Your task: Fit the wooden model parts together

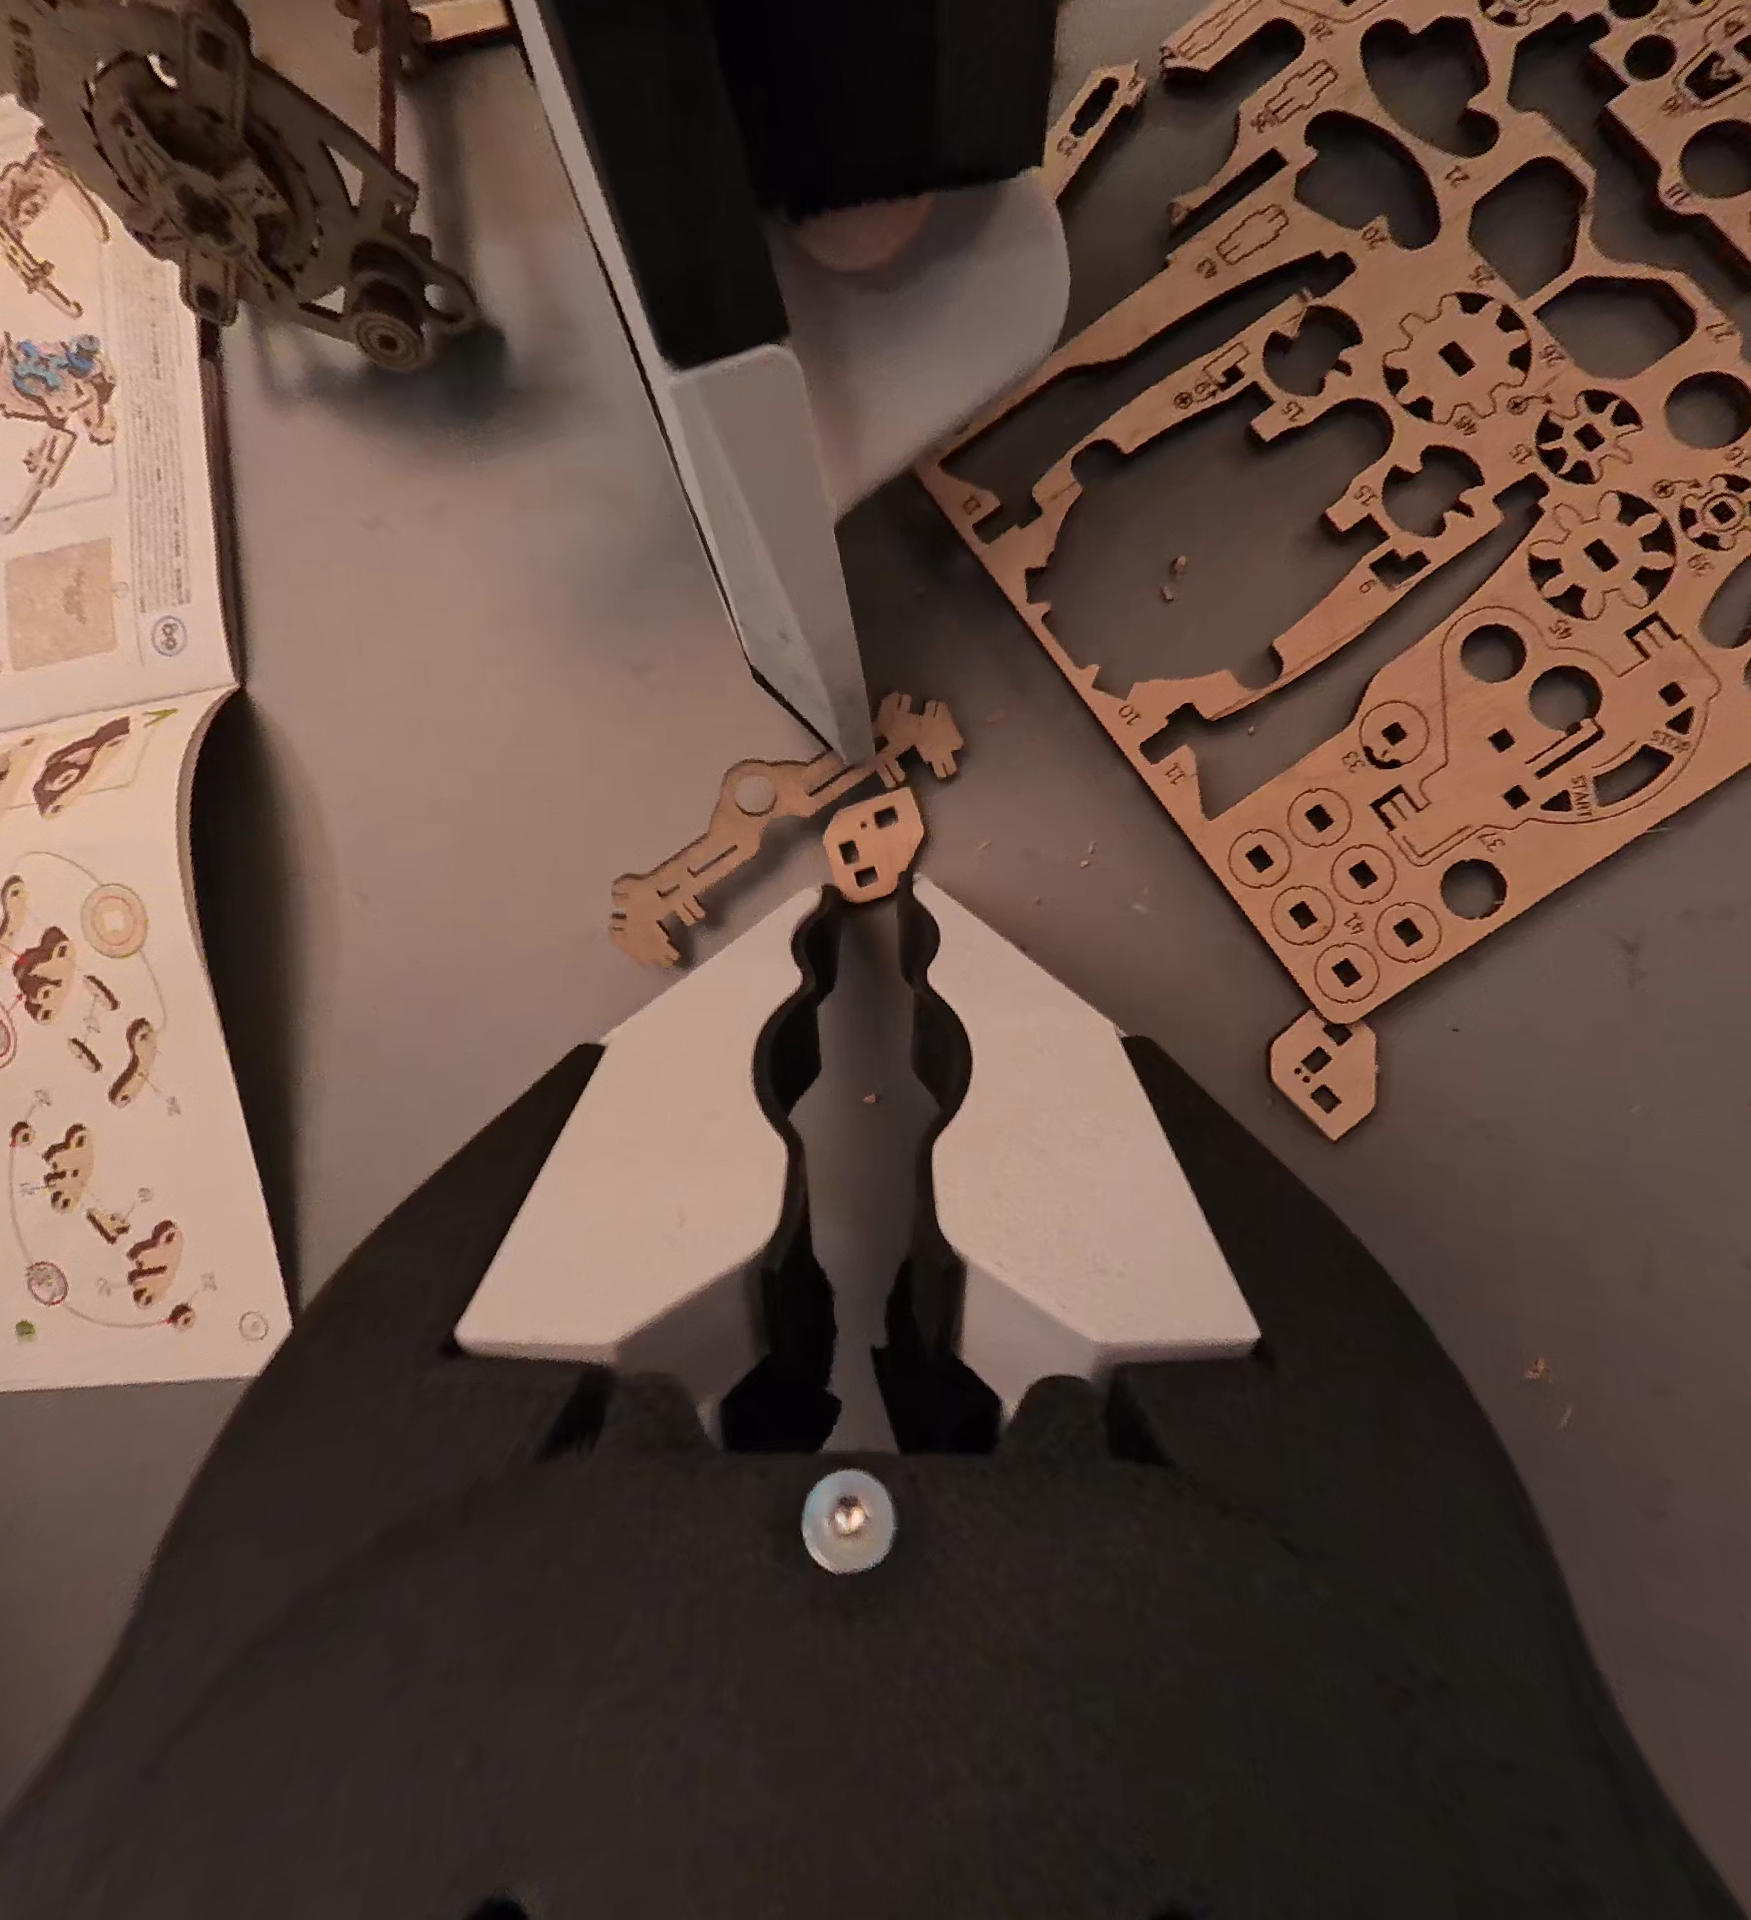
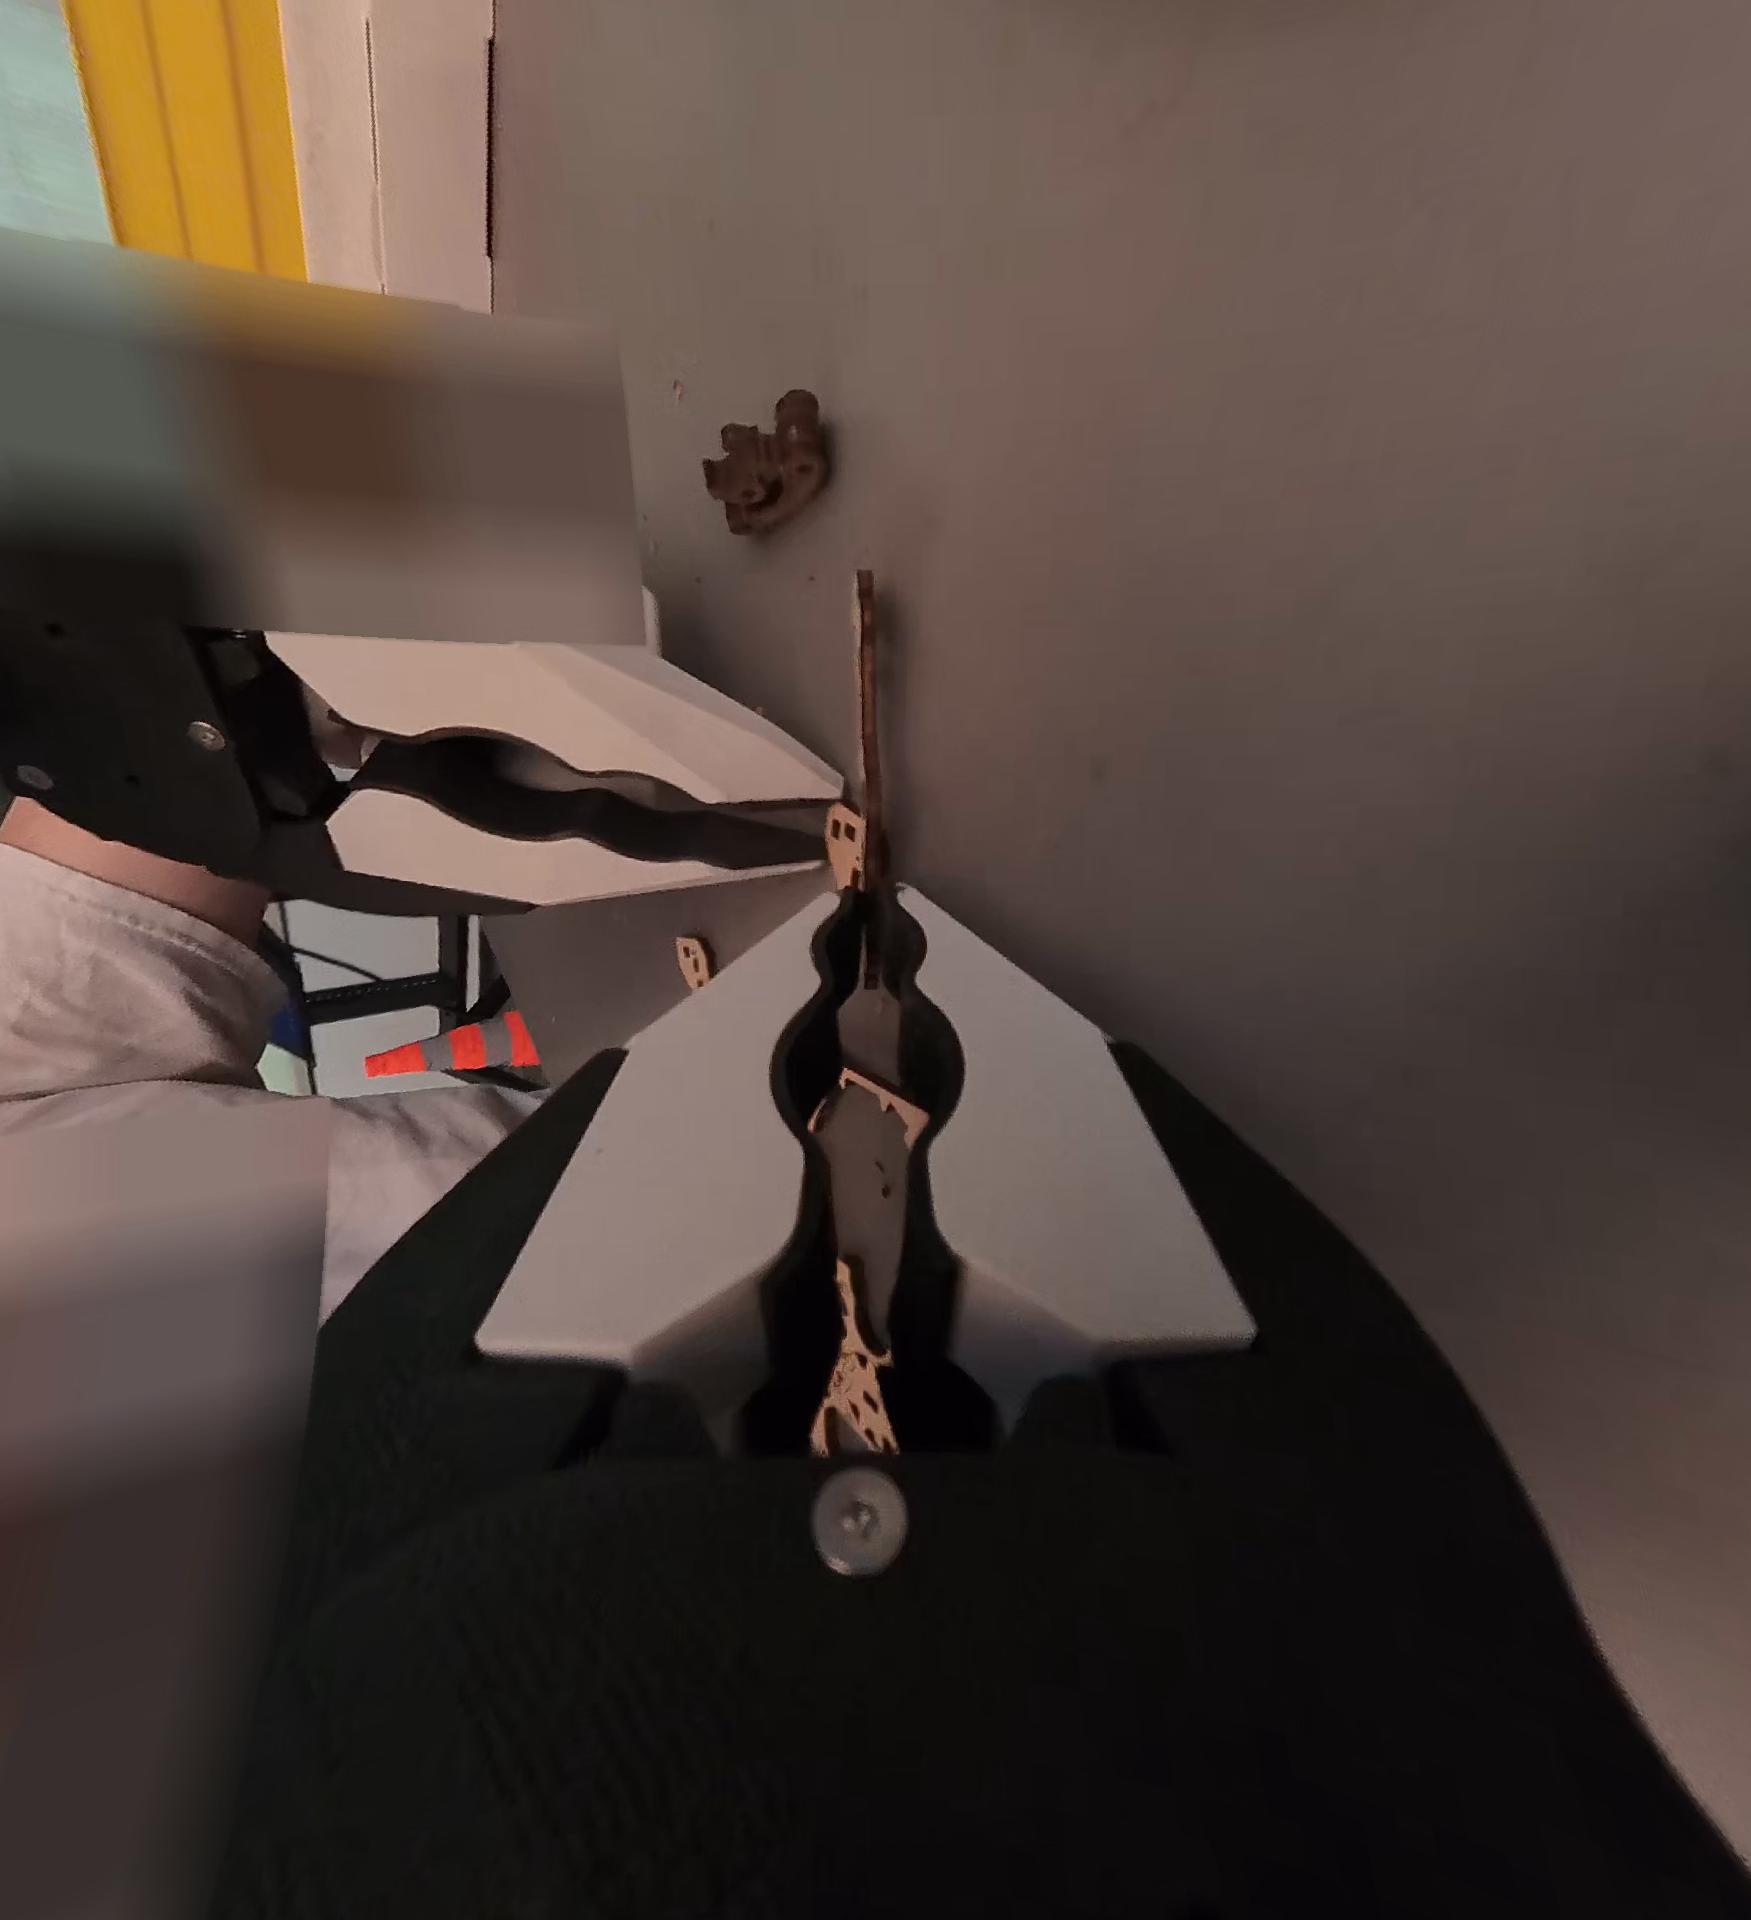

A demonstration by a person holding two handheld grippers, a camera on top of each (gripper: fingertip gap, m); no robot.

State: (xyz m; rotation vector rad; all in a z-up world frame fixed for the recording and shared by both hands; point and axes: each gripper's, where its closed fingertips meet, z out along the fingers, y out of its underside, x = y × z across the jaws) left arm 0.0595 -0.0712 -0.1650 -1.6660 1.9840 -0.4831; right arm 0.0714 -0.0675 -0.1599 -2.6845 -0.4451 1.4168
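Here, left wrist view: left gripper (image 1: 871, 883), fingers pressed together on a small plate (image 1: 873, 850) with square cut-outs, pinched by its lower edge above the grey table (image 1: 497, 582). Just beyond it, a long slotted arm piece (image 1: 746, 821) with toothed ends, gripped near its far end by the tip of the right gripper (image 1: 850, 743), which comes down from above; plate and arm look to be touching or very nearly so. To the right, punched plywood sheet (image 1: 1422, 520) with gears and discs left in it, and a loose small plate (image 1: 1323, 1075) near its corner. To the left, open instruction booklet (image 1: 60, 727); behind it, a part-built wooden mechanism (image 1: 227, 197). Right wrist view: right gripper (image 2: 866, 896), fingers closed on the arm piece, seen edge-on; the small plate meets it from the left, held by the left gripper. A small dark wooden sub-assembly (image 2: 769, 462) lies farther off. Risks, as judgement: thin plywood tabs may snap if pressed off-axis; with only an edge pinched, the plate may pivot or slip free; misaligned slots would jam.
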